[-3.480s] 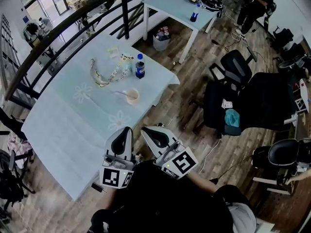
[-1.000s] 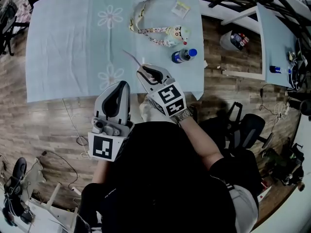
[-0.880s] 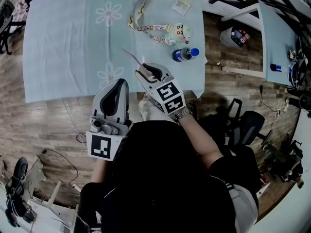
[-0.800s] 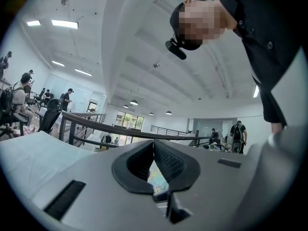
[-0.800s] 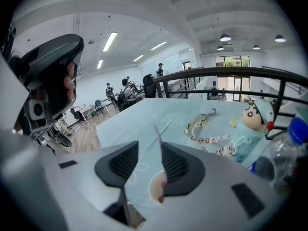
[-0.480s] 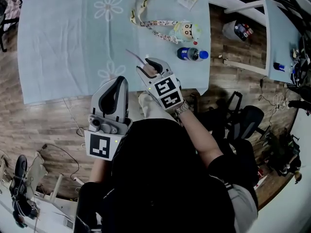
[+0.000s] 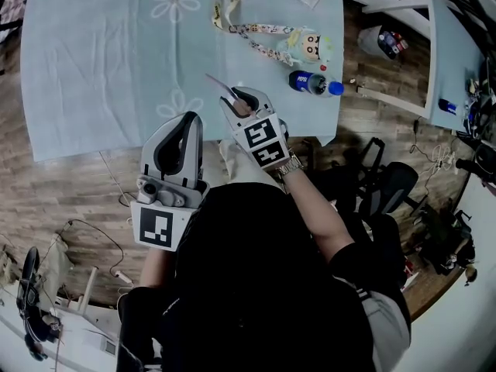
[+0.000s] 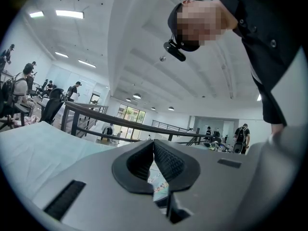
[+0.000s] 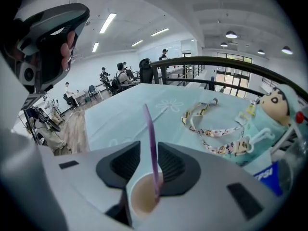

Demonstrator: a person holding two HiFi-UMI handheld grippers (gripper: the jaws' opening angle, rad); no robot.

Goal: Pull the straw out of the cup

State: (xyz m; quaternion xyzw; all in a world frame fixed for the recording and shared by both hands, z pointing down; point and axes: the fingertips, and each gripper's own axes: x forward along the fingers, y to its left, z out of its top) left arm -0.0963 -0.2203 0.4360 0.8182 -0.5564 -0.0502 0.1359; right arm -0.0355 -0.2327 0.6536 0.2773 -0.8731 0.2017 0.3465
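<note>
Between your right gripper's (image 9: 149, 148) closing jaws stands the thin straw (image 9: 150, 129), ungripped; likely light, bendy; pinch mid-stem above the cup (image 9: 139, 197).

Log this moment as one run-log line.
right tool: closing, straw between jaws, not pinched | straw: in cup | left tool: shut, empty
</note>
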